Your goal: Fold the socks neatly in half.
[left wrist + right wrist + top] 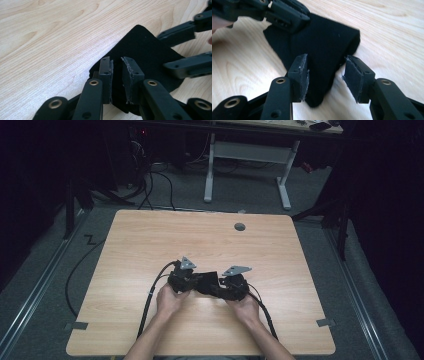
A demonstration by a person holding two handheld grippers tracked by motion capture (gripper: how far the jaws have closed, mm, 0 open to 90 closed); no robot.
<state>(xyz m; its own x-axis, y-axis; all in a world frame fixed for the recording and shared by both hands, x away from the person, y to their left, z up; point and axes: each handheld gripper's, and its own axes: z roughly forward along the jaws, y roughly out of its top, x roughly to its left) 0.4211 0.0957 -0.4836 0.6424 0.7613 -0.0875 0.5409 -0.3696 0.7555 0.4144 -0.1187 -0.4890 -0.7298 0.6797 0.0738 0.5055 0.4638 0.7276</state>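
A folded black cloth lies on the wooden table, between my two grippers. The left gripper comes at it from the left. In the left gripper view, this gripper stands over the near corner of the cloth with only a narrow gap between its pads, and I see no pinch. The right gripper meets the cloth from the right. Its jaws are open wide and straddle a pointed corner of the cloth without touching it. Each gripper view shows the other gripper's fingers at the cloth's far side.
Both of the person's hands hold the grippers near the table's front middle. A round cable hole sits at the table's far right. Cables trail from the grippers off the front edge. A white desk frame stands on the floor beyond the table.
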